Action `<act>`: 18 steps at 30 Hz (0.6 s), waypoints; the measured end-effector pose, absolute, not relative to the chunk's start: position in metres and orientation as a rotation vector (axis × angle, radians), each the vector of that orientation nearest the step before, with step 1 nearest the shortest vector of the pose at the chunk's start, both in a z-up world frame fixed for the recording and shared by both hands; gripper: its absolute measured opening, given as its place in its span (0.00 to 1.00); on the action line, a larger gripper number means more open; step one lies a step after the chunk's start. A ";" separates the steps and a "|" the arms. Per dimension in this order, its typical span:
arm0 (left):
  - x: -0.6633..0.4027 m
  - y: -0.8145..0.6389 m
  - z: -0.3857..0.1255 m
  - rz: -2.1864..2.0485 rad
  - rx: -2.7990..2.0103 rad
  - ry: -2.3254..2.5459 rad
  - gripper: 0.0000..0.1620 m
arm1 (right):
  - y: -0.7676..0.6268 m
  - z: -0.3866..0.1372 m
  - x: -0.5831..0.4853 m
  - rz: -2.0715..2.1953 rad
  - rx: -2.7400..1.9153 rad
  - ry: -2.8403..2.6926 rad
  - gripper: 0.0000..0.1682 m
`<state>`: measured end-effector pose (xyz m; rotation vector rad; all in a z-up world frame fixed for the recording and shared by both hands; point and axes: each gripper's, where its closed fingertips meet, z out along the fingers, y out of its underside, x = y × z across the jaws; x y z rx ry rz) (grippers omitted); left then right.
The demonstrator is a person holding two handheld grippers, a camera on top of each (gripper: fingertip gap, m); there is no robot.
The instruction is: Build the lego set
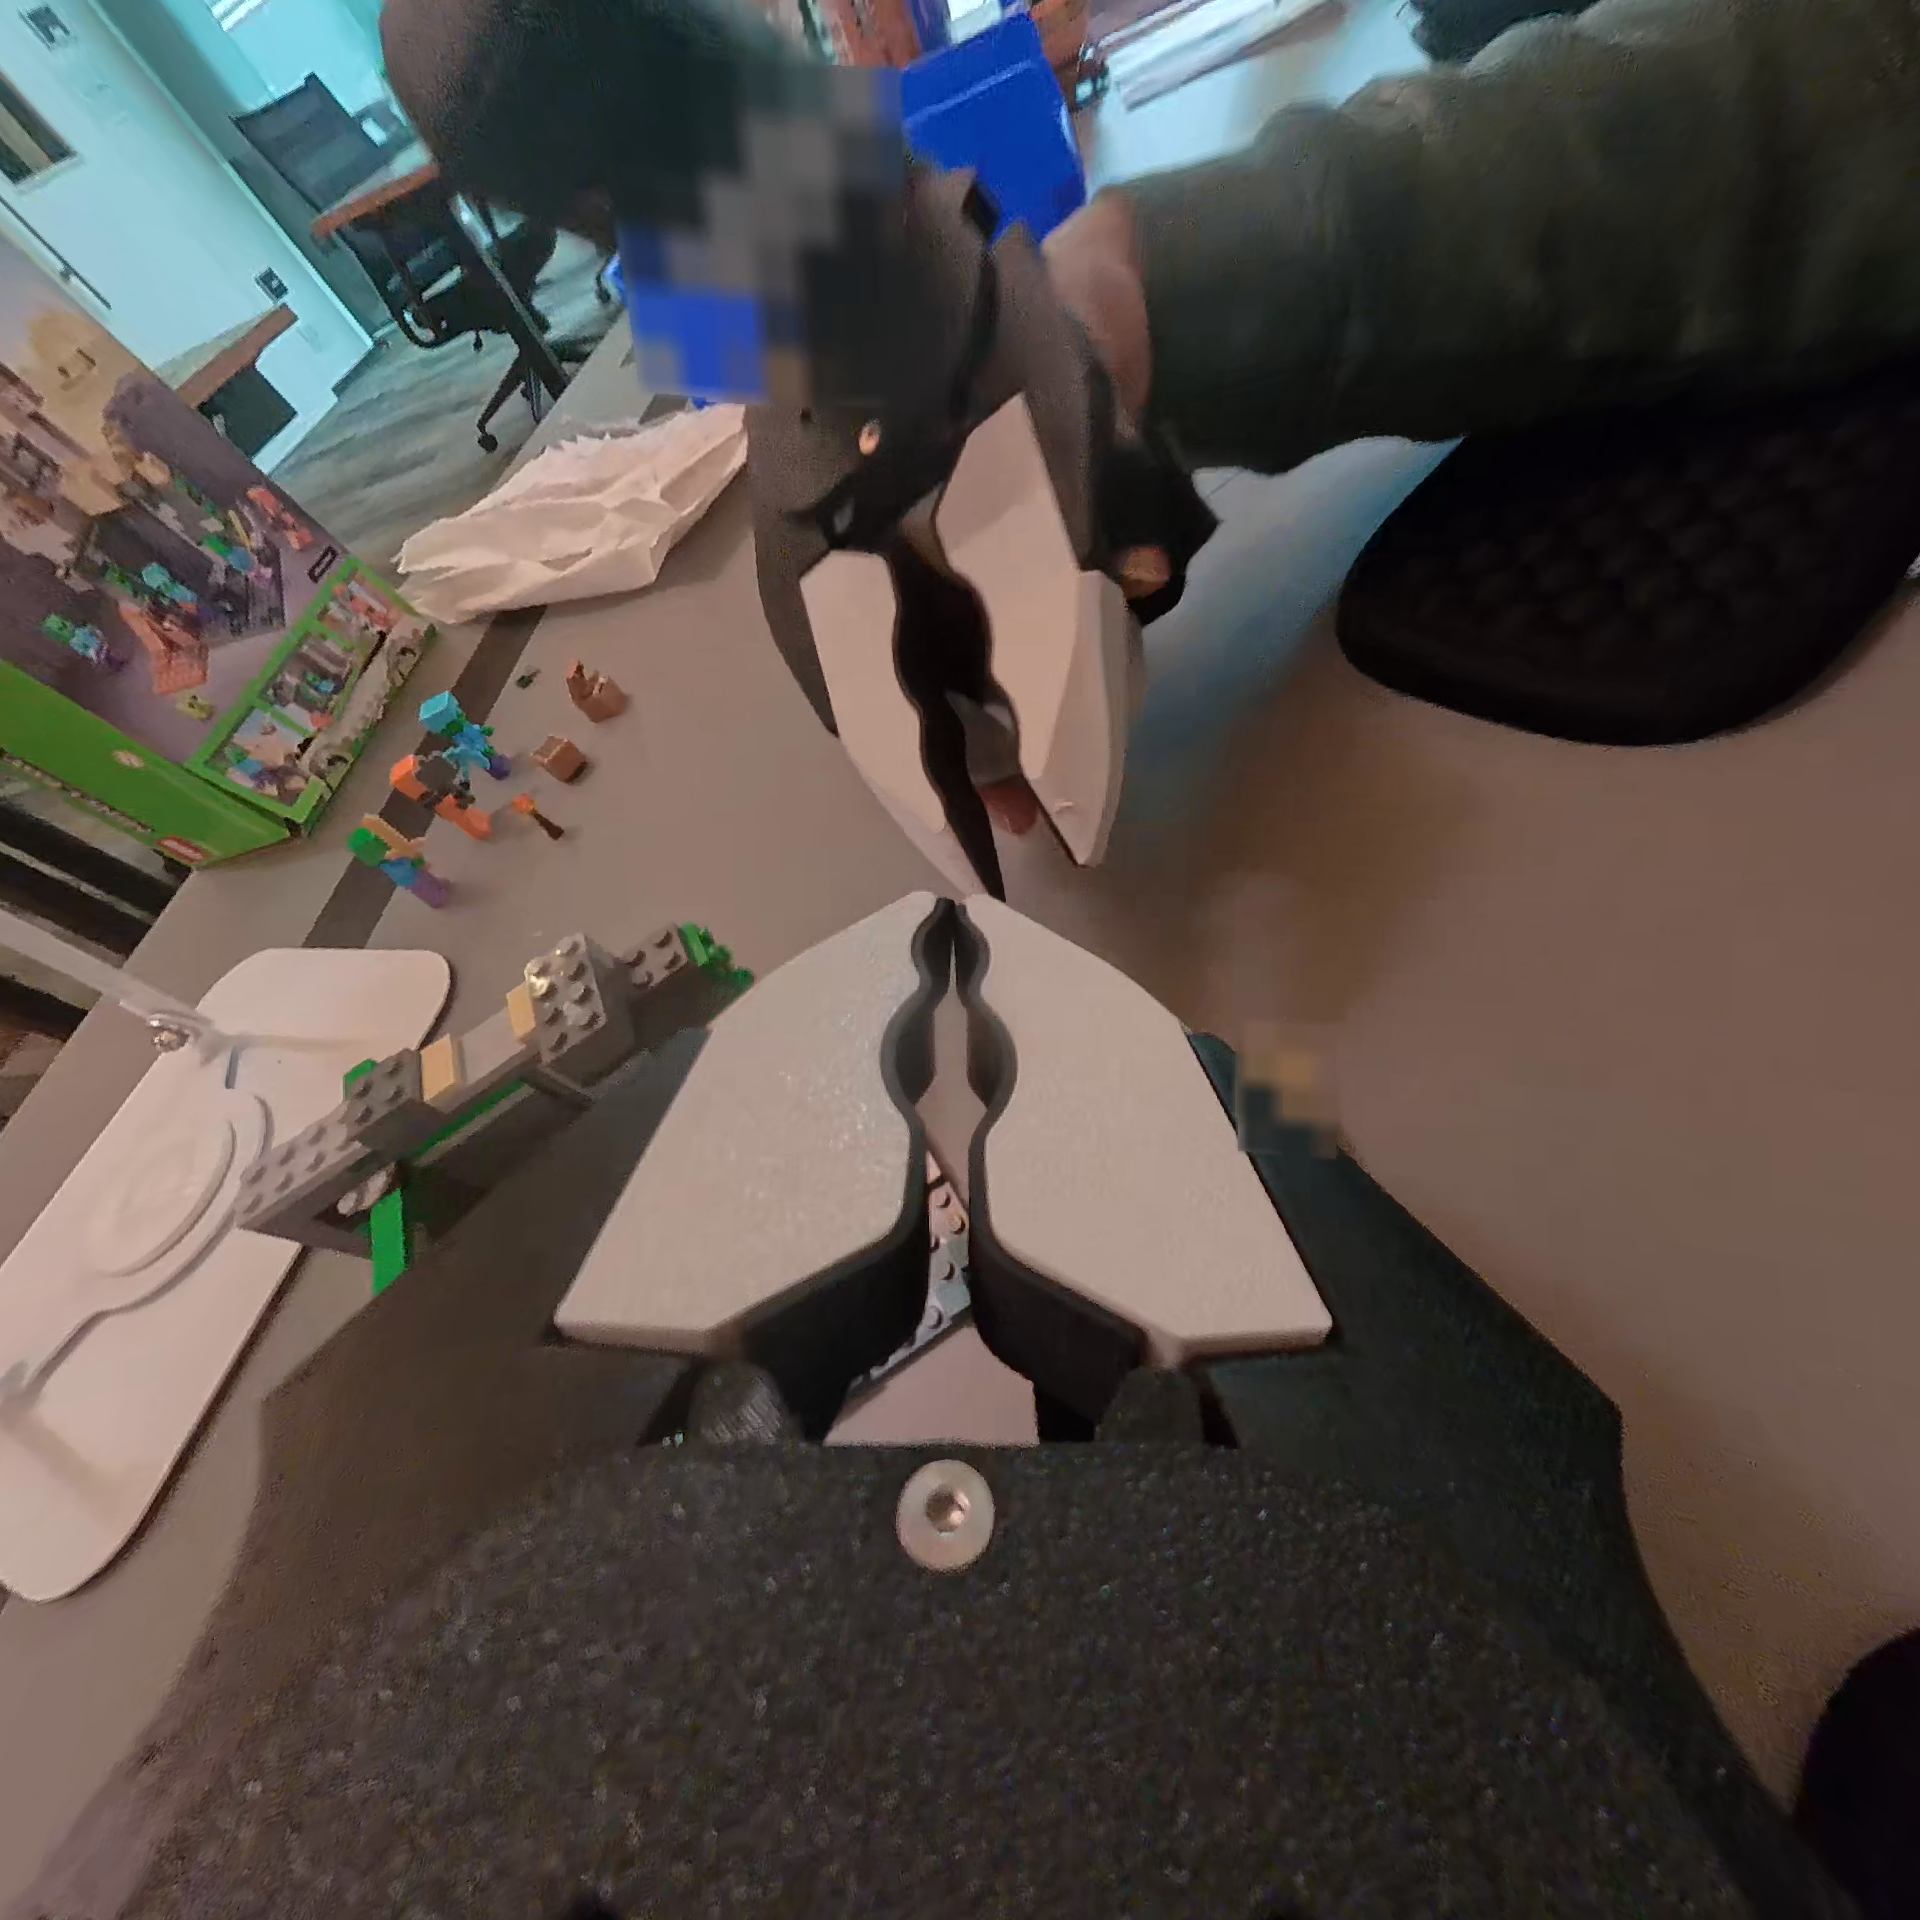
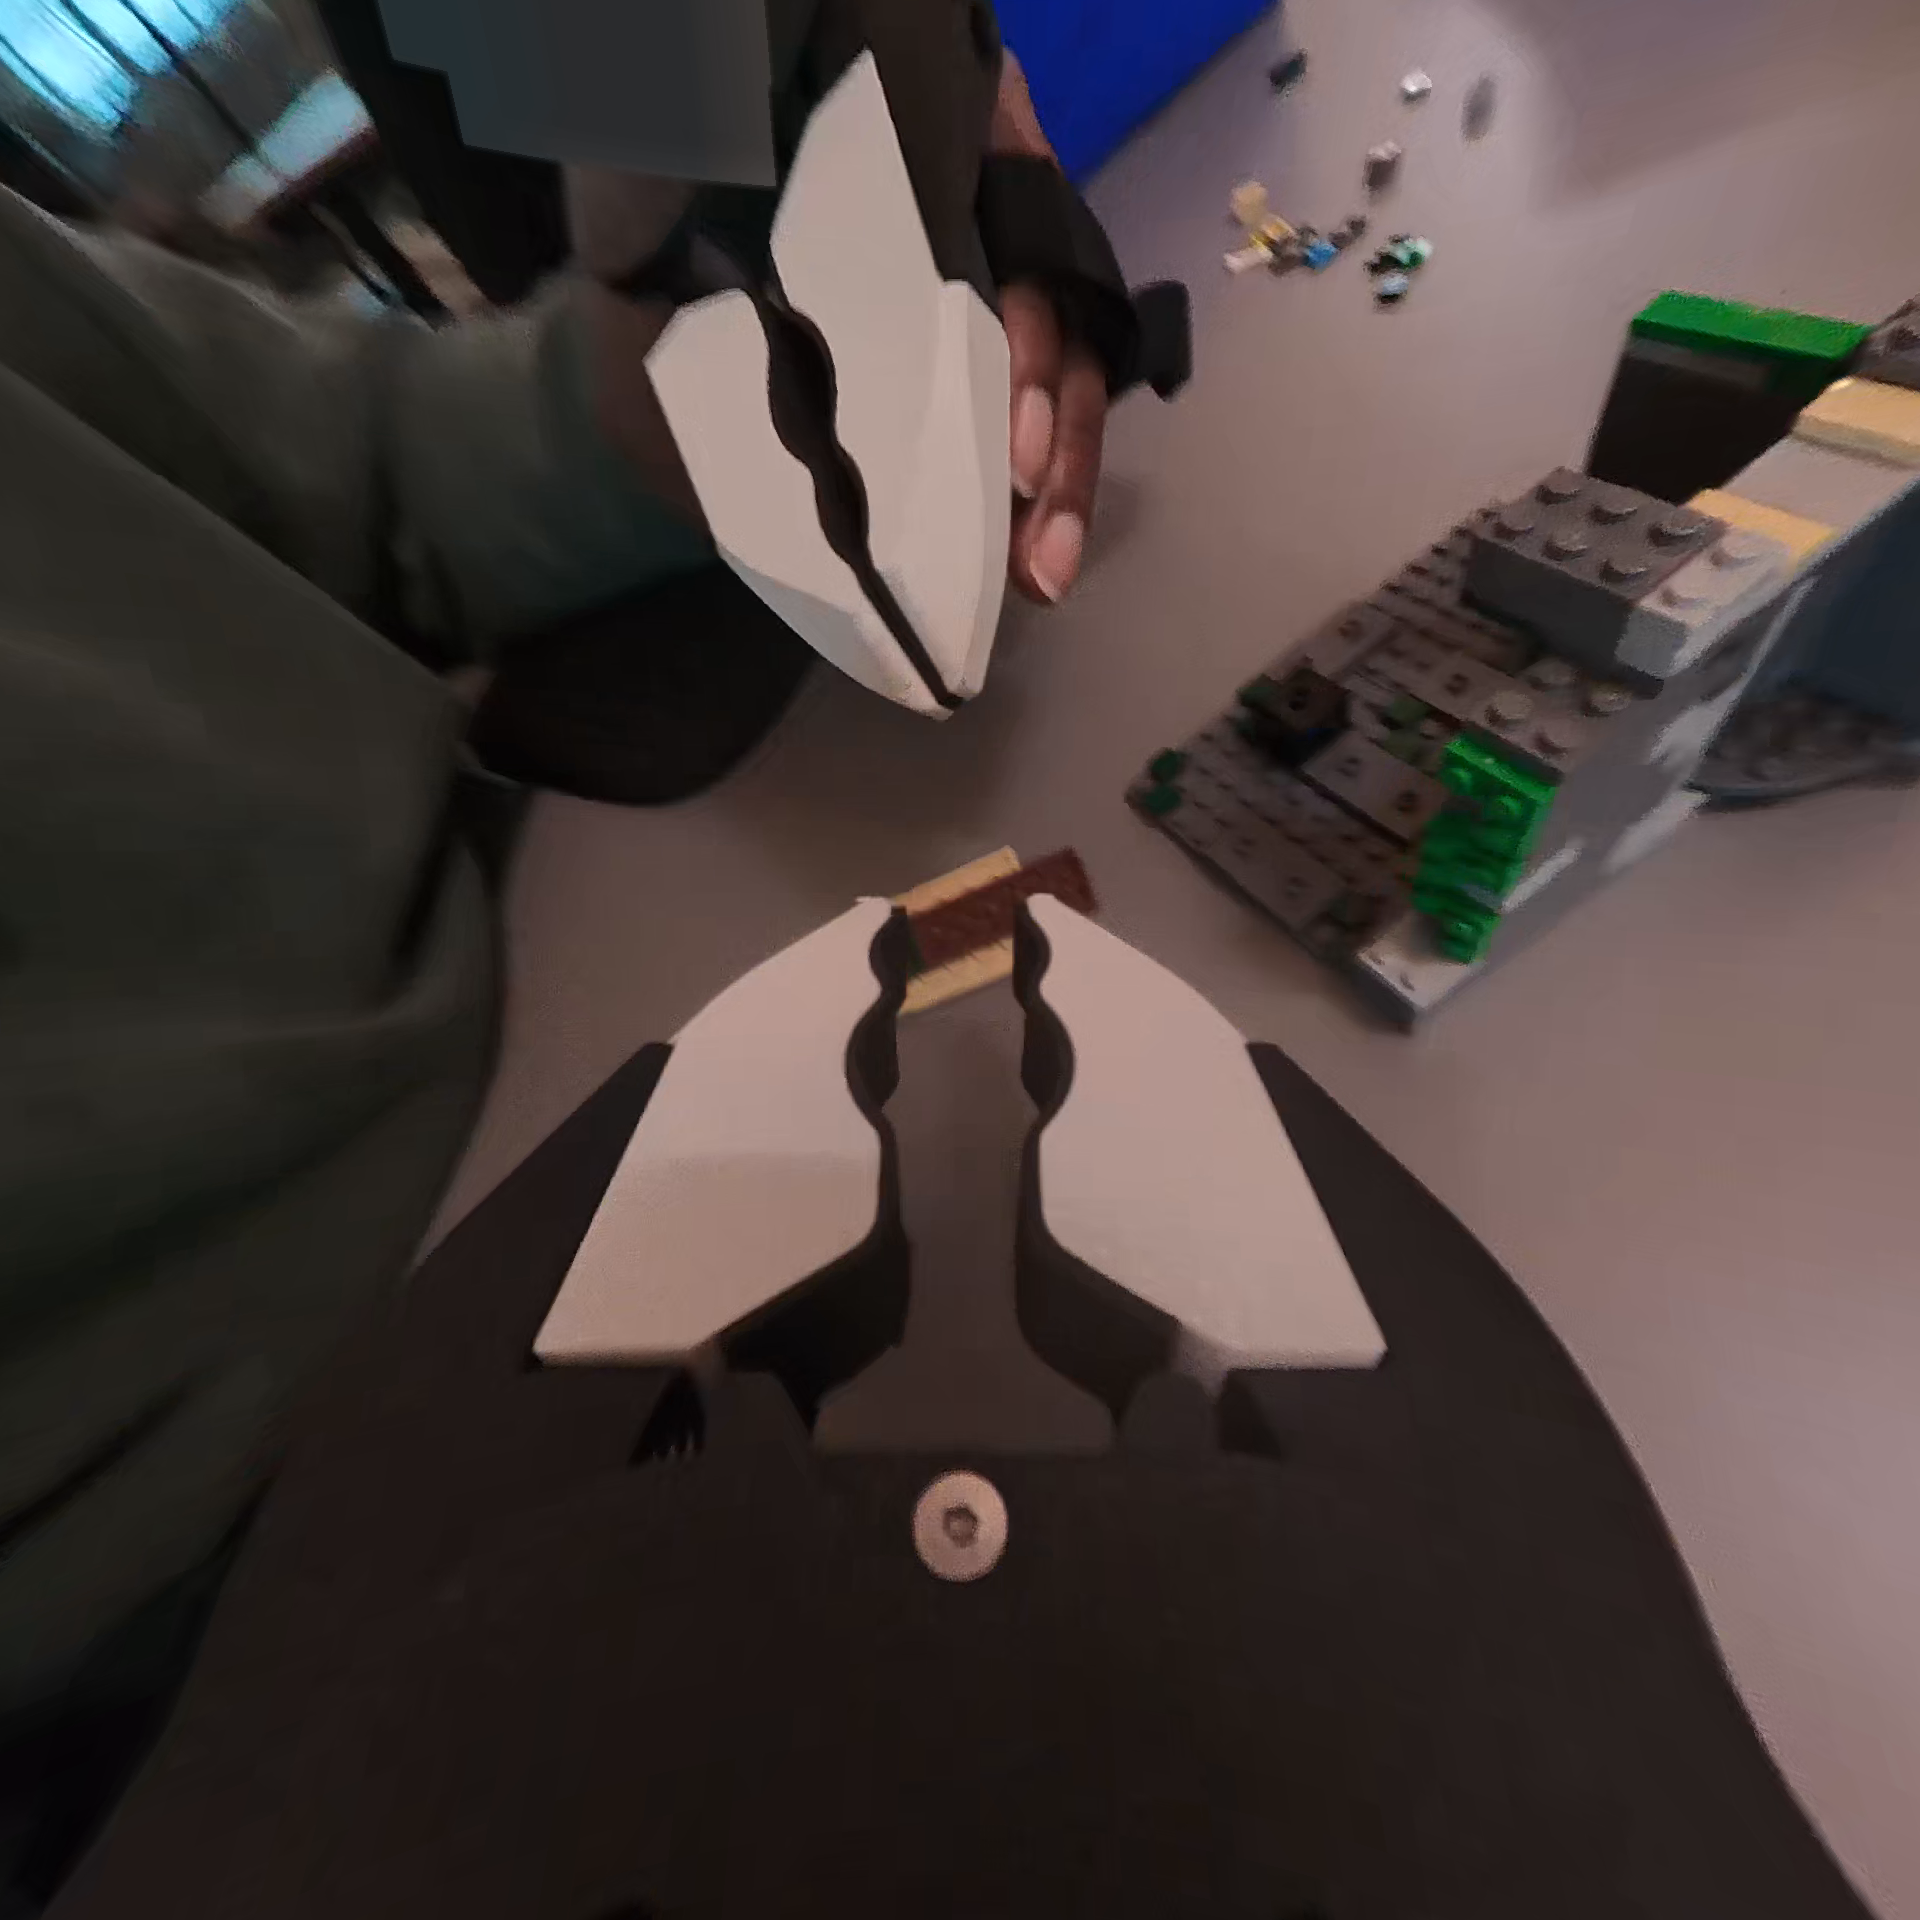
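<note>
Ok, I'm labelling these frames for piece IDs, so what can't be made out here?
Brown and tan piece, right wrist view: the right claw covers its sides, and blur hides the studs.
Grey studded piece, left wrist view: mostly hidden behind the left claw; held or lying beneath, unclear.
Loose parts, right wrist view: too small and blurred.
Lego build, right wrist view: cut off by the right edge.

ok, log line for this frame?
left claw: shut, empty | right claw: shut on brown-and-tan flat lego piece | grey-and-green brick lego build: on grey table, untouched
</note>
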<state>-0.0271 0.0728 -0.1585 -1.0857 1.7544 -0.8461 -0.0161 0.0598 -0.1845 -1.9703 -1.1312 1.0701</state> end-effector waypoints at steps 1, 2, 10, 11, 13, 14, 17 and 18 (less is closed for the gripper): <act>-0.028 0.076 -0.162 -0.828 -1.100 1.759 0.00 | 0.061 -0.189 -0.015 0.974 -2.008 -1.158 0.14; -0.028 0.080 -0.165 -0.806 -1.116 1.761 0.00 | 0.060 -0.192 -0.016 0.880 -2.042 -1.187 0.18; -0.040 0.108 -0.171 -0.738 -1.200 1.693 0.00 | 0.038 -0.226 -0.054 0.454 -2.135 -1.330 0.28; -0.041 0.111 -0.171 -0.725 -1.213 1.682 0.00 | 0.036 -0.232 -0.057 0.417 -2.156 -1.326 0.28; -0.043 0.117 -0.173 -0.692 -1.239 1.671 0.00 | 0.035 -0.240 -0.058 0.306 -2.157 -1.340 0.28; -0.043 0.118 -0.175 -0.686 -1.244 1.670 0.00 | 0.036 -0.242 -0.058 0.257 -2.149 -1.344 0.29; -0.043 0.117 -0.176 -0.689 -1.241 1.674 0.00 | 0.037 -0.246 -0.058 0.208 -2.116 -1.367 0.24; -0.043 0.116 -0.176 -0.687 -1.239 1.676 0.00 | 0.038 -0.246 -0.058 0.212 -2.114 -1.371 0.22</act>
